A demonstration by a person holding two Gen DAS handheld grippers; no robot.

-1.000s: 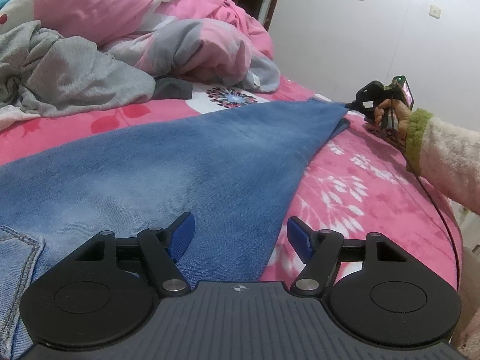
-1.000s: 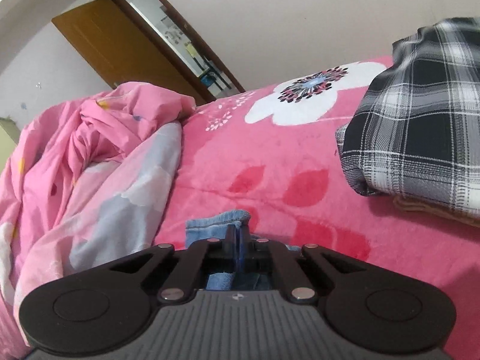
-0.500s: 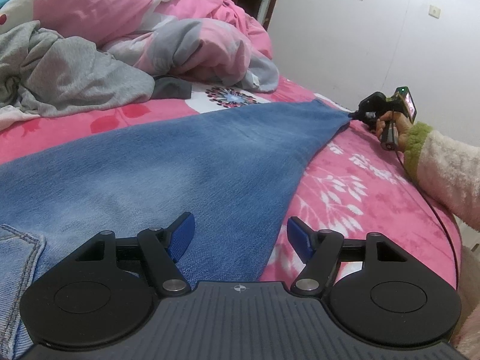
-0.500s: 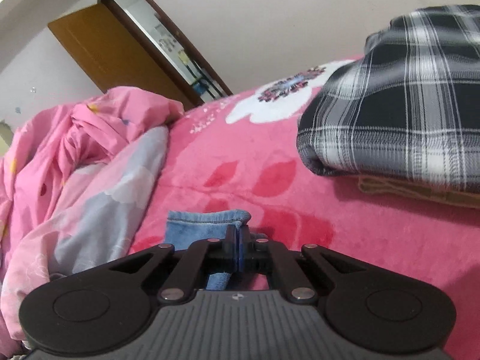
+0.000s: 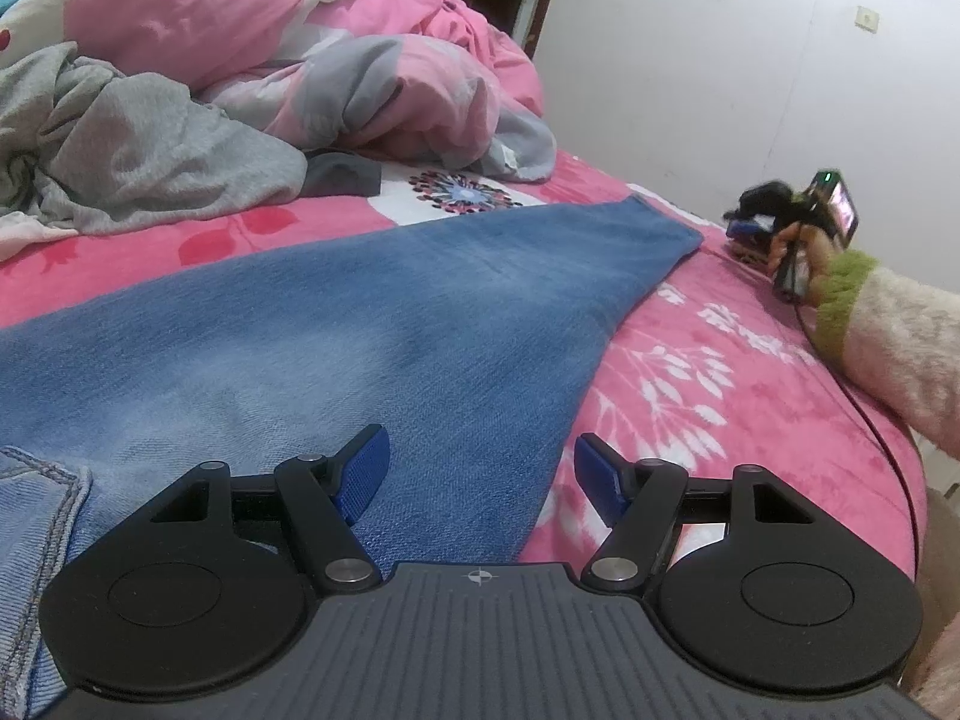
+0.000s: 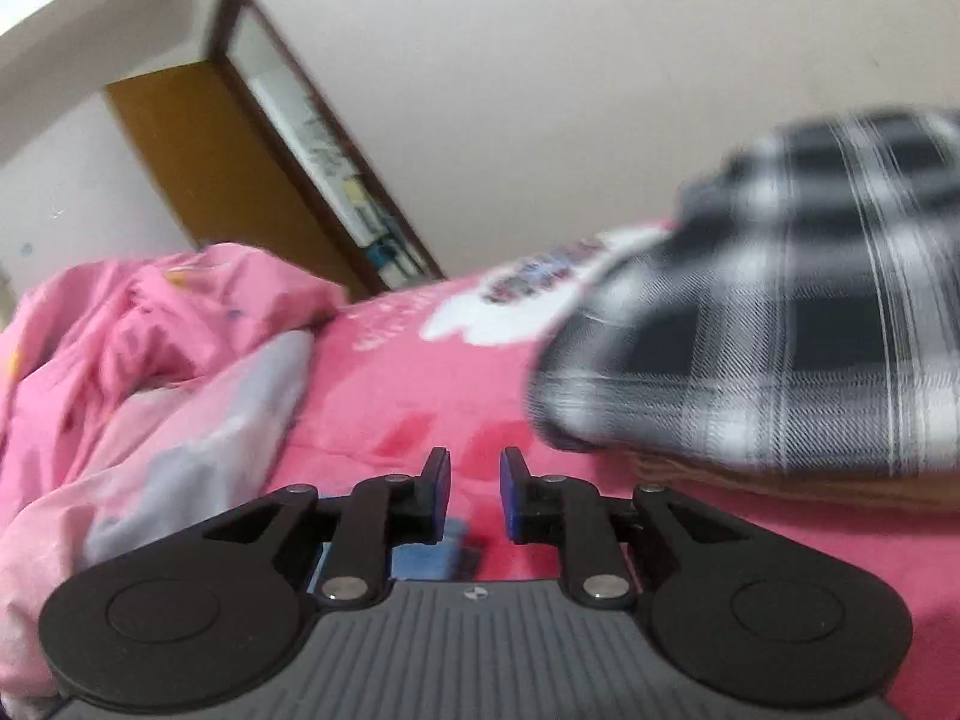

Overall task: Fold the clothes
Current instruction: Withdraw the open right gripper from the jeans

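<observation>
Blue jeans [image 5: 360, 312] lie spread flat on the pink bed sheet [image 5: 720, 360], one leg running to the far right. My left gripper [image 5: 478, 450] hangs open over the jeans' near edge with nothing between its blue pads. Far right in the left wrist view, a hand in a fuzzy sleeve [image 5: 900, 348] holds my right gripper [image 5: 744, 222] just past the leg's end. In the blurred right wrist view, the right gripper [image 6: 475, 462] has its jaws opening. The jeans hem [image 6: 426, 561] lies low behind the pads, which do not press on it.
A crumpled grey garment [image 5: 132, 162] and a bunched pink duvet [image 5: 360, 60] lie at the back of the bed. A folded black-and-white plaid garment [image 6: 780, 330] rests on a tan one [image 6: 780, 486] at the right. A brown door [image 6: 228, 168] stands behind.
The right gripper, shut on the jeans hem before, has let it go and parted its jaws. It has drawn slightly away from the leg's end. The left gripper has not moved.
</observation>
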